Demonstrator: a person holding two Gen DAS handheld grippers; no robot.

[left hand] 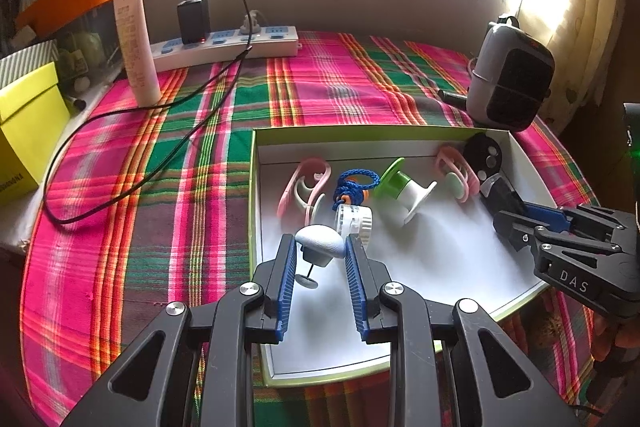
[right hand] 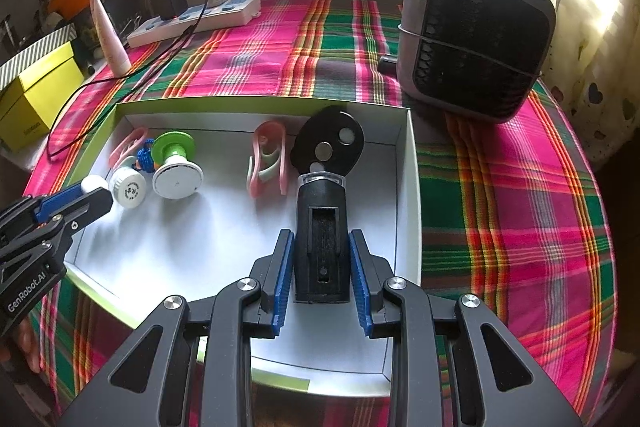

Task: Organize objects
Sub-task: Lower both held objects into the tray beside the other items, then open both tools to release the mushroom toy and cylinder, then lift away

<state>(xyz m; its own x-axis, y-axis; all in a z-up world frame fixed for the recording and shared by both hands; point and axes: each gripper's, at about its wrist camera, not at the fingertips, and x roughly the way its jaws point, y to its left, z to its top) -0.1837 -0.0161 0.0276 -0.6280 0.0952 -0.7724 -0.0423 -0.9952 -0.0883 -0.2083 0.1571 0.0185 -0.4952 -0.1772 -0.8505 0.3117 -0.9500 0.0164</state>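
Note:
A white box with a green rim lies on the plaid cloth and holds small items. My left gripper is shut on a white mushroom-shaped knob, held just above the box floor at its near left. My right gripper is shut on a black device with a round disc head at the box's right side; it also shows in the left wrist view. Inside lie two pink clips, a green and white spool, a white cap and a blue cord.
A grey and black heater stands behind the box at right. A power strip with a black charger and cable, a white tube and a yellow box are at the back left.

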